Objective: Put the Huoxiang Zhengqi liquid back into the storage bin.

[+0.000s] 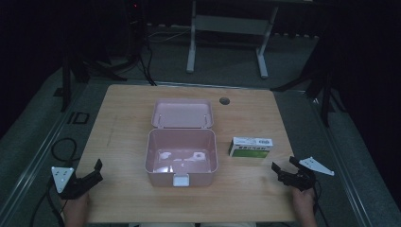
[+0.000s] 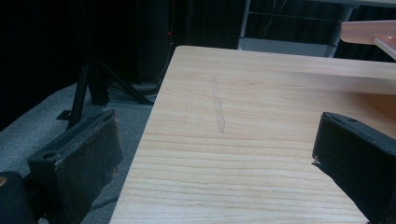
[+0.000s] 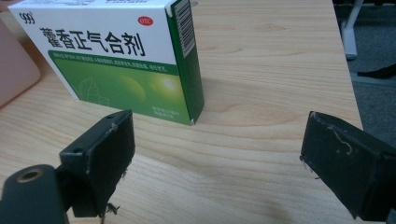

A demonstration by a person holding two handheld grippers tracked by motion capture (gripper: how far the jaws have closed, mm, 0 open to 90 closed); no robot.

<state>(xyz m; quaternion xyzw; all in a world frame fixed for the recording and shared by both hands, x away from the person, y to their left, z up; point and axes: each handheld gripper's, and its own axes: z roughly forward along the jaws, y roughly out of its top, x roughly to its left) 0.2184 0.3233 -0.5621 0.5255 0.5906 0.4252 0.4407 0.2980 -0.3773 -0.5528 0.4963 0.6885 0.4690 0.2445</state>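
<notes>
The green-and-white cardboard medicine box [image 1: 250,147] lies flat on the light wooden table [image 1: 123,118], right of centre in the high view, just beside the right wall of the open pink plastic storage box [image 1: 182,158] but apart from it. In the right gripper view the medicine box [image 3: 116,60] fills the upper left of the frame, its printed face and barcode end towards the camera, with a pink corner of the storage box [image 3: 16,70] at the left edge.

The right gripper [image 1: 287,171] sits at the lower right of the high view, near the medicine box and below it in the frame. Its jaws stand wide apart with bare wood between them [image 3: 217,154], gripping nothing; the medicine box lies beyond the jaw tips, untouched.

The storage box has its hinged lid [image 1: 182,113] folded back flat towards the top of the frame.

The left gripper [image 1: 92,176] rests at the lower left, well apart from both boxes. Its jaws are likewise spread and empty over the table edge [image 2: 217,154].
</notes>
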